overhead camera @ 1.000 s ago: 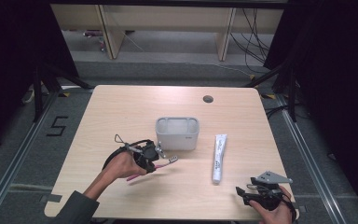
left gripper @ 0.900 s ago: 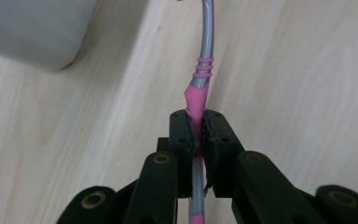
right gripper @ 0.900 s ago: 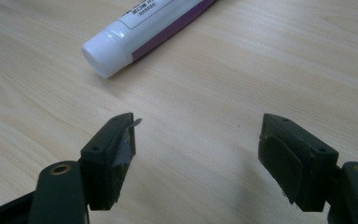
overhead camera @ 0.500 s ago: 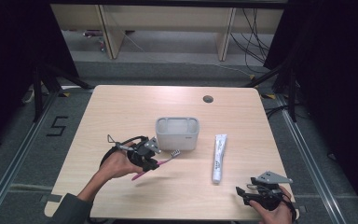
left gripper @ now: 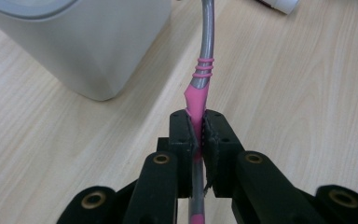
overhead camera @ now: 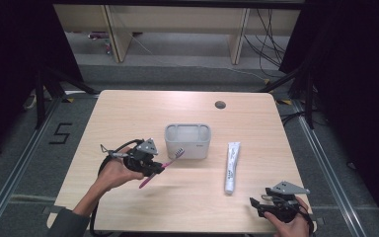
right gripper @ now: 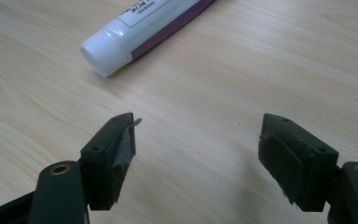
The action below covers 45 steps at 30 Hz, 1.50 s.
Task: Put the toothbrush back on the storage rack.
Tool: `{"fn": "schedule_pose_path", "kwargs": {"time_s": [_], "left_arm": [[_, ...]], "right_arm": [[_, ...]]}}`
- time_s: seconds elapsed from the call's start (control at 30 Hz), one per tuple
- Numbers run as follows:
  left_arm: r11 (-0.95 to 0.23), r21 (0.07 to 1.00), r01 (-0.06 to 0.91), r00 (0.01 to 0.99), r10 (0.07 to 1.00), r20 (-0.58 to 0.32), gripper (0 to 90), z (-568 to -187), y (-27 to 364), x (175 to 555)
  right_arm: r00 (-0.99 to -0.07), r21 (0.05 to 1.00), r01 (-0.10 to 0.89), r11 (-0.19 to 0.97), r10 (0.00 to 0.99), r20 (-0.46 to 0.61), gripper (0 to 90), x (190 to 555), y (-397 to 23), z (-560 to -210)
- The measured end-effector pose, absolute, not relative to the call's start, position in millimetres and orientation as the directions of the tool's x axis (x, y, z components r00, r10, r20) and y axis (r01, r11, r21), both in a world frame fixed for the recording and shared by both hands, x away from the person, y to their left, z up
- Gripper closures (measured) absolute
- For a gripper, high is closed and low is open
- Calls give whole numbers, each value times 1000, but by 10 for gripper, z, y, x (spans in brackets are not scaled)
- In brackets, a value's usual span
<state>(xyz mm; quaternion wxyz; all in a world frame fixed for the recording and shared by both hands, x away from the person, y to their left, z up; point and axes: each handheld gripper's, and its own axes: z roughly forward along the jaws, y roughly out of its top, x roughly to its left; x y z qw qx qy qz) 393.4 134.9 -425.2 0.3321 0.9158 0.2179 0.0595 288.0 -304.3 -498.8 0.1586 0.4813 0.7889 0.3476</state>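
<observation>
A pink and grey toothbrush [overhead camera: 162, 167] is lifted off the table, with my left gripper [overhead camera: 154, 168] shut on its handle. Its bristle head points up toward the front wall of the grey holder box [overhead camera: 188, 140]. In the left gripper view the pads clamp the pink grip of the toothbrush [left gripper: 200, 88], and the grey holder [left gripper: 88, 42] stands close at the upper left. A white toothpaste tube [overhead camera: 232, 166] lies flat to the right of the holder. My right gripper [overhead camera: 255, 204] rests open near the table's front right edge, with the tube's cap [right gripper: 103, 53] just ahead of my right gripper [right gripper: 200, 140].
The light wooden table [overhead camera: 128, 113] has a round cable hole [overhead camera: 220, 104] at the back right. Shelving legs and cables stand on the floor behind the table. A floor marking "5" [overhead camera: 60, 133] lies to the left.
My left gripper has carried the toothbrush up and a little toward the holder, so the brush head now reaches the holder's front. The right gripper has stayed still.
</observation>
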Motion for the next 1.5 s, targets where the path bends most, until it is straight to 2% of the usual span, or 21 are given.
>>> {"fn": "schedule_pose_path", "kwargs": {"time_s": [0.37, 0.5, 0.53, 0.9, 1.3, 1.5], "left_arm": [[-516, 769, 377, 841, 539, -50, 820, -4092, 1549, 3926], [-516, 769, 378, 837, 546, -45, 819, -4062, 1613, 3949], [-482, 786, 387, 823, 564, -60, 820, -4067, 1616, 3950], [-389, 835, 389, 769, 636, -62, 819, -3999, 1715, 4036], [-268, 881, 391, 668, 740, -72, 819, -3952, 1763, 4219], [-233, 893, 384, 656, 750, -87, 820, -3927, 1708, 4275]], "right_arm": [[-492, 704, 638, 311, 868, 62, 280, 2888, -3061, -4984], [-494, 709, 636, 305, 866, 70, 280, 2893, -3057, -4994], [-495, 704, 639, 310, 867, 67, 280, 2892, -3059, -4988], [-494, 703, 639, 311, 867, 66, 280, 2894, -3062, -4990], [-495, 702, 640, 312, 866, 66, 280, 2895, -3064, -4992], [-496, 702, 640, 311, 866, 68, 280, 2895, -3063, -4993]]}}
